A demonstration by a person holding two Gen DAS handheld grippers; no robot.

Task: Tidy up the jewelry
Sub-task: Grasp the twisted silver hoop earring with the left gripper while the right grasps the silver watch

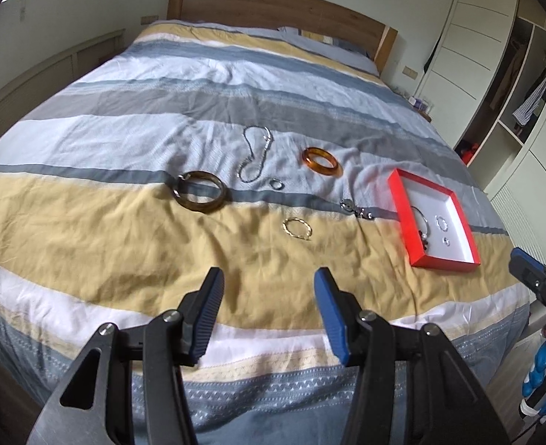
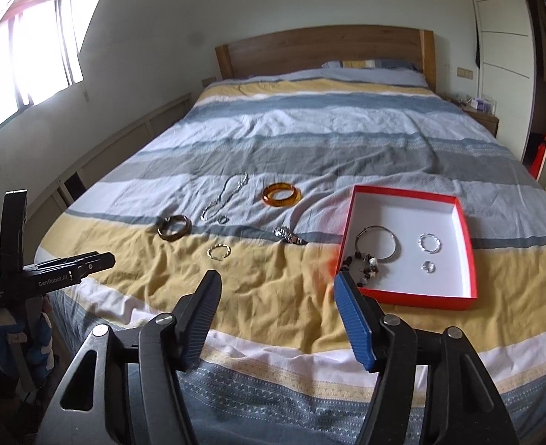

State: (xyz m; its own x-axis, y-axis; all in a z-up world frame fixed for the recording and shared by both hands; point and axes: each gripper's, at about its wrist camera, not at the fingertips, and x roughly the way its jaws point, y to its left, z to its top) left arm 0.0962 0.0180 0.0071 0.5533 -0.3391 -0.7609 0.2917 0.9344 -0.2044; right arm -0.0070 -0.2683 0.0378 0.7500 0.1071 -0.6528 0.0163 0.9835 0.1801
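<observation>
Both grippers, left gripper and right gripper, are held wide apart and empty above a striped bed. Bangles, a chain and rings are scattered there; a red box at the right holds a few pieces.

We see our right gripper with its jaws wide apart and nothing between them, held over the near edge of the striped bed. A red box lies on the bed to the right, holding a bangle with beads and two small rings. Left of it lie a watch, an orange bangle, a chain, a dark bangle and a gold bracelet. Our left gripper shows at the far left.
</observation>
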